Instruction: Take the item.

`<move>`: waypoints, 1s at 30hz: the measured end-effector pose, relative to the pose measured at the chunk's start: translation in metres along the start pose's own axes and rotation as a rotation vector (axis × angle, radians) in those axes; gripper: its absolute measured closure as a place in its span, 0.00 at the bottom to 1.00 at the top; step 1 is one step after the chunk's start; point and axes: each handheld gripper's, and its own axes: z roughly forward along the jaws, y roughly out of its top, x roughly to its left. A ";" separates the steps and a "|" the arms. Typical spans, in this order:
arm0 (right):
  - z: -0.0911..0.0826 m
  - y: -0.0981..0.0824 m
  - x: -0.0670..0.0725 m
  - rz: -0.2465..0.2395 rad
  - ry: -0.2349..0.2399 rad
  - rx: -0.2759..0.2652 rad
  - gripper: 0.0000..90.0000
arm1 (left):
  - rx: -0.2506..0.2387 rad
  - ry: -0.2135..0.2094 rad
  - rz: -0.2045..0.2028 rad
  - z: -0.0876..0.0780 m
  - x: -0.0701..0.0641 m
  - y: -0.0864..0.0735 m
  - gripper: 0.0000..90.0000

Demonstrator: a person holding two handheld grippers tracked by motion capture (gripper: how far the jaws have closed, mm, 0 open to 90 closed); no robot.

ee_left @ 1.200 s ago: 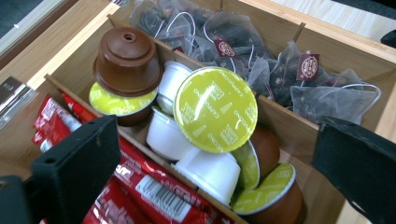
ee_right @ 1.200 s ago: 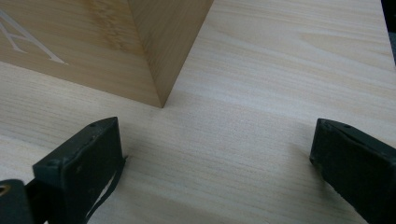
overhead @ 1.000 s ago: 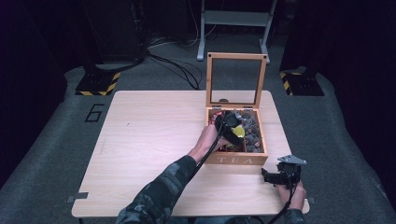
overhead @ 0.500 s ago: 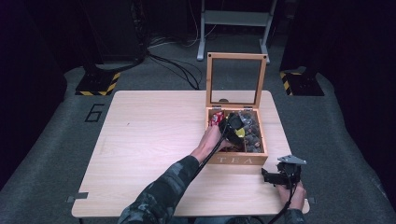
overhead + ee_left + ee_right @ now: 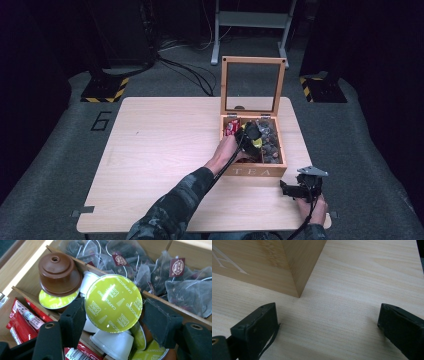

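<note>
While the wooden tea box (image 5: 253, 171) stands open just ahead of the right gripper (image 5: 327, 327), whose jaws sit spread over bare table (image 5: 160, 150), the left gripper (image 5: 112, 322) pinches a green-lidded cappuccino capsule (image 5: 113, 303) above its compartment.

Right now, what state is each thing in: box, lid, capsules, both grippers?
Tea box: on the table, open.
Glass lid: raised upright at the back.
Green-lidded capsule: tilted, between the left gripper's jaws.
Brown capsule: foil side down, in the same compartment.
Tea bags: piled in the neighbouring compartment.
Left gripper: inside the box, around the capsule; grip unclear.
Right gripper: open, empty, by the box corner.
</note>
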 end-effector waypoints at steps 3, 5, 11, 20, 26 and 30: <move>0.000 0.000 0.000 0.002 0.000 0.001 0.02 | 0.007 0.014 0.006 0.001 -0.001 0.000 0.37; 0.000 0.000 0.000 0.003 -0.001 0.001 0.02 | -0.005 0.018 -0.003 0.002 0.000 -0.001 0.41; 0.000 0.000 0.000 0.002 0.000 0.001 0.02 | -0.010 0.014 -0.001 0.001 0.000 -0.002 0.42; 0.000 0.000 0.000 0.002 0.000 0.001 0.02 | -0.026 -0.001 -0.004 -0.002 0.002 -0.006 0.42; 0.000 0.000 0.000 0.002 0.000 0.000 0.02 | -0.049 -0.003 0.000 -0.009 0.000 -0.007 0.42; 0.000 0.000 0.000 -0.002 0.000 0.002 0.02 | -0.057 -0.006 0.006 -0.013 0.000 -0.007 0.42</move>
